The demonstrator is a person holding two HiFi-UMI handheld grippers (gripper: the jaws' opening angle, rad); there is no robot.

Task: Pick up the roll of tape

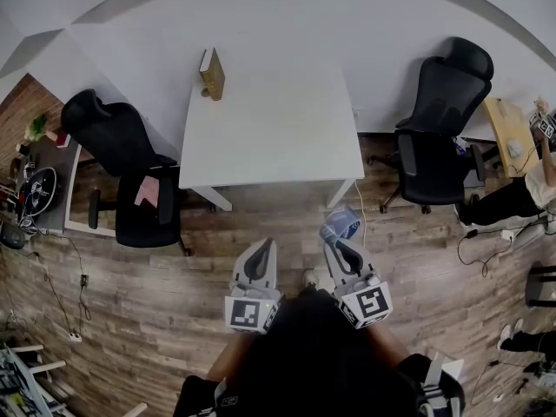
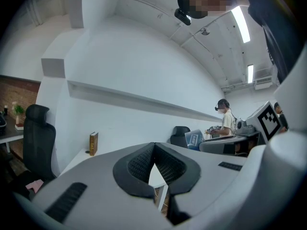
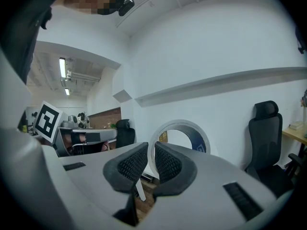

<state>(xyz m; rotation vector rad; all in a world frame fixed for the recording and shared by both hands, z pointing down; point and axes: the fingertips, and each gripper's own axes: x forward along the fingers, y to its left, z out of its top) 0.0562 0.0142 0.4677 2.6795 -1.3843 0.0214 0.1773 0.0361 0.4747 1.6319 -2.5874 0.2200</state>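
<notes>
White walls and a wood-plank floor [image 1: 156, 302] frame a white table [image 1: 287, 137] that stands well ahead of both grippers, bare except for an upright book [image 1: 212, 73] at its far edge.

The roll of tape [image 3: 201, 140] is off any surface and sits in the right gripper [image 3: 149, 150]. Its jaws are nearly closed, pinching the ring's wall near its left side, with one pad outside the ring and one inside the hole. The rest of the hoop stands up ahead of the fingertips and slightly to their right. In the head view the roll of tape [image 1: 340, 225] shows as a bluish ring just beyond the right gripper [image 1: 334, 248].

The roll looks light and stiff, a thin hoop with a smooth, possibly slick face. A pinch across the wall suits it, though it could swivel between the pads.

The left gripper [image 2: 154, 148] has its jaws closed tip to tip and holds nothing. It is just beside the right one.
</notes>
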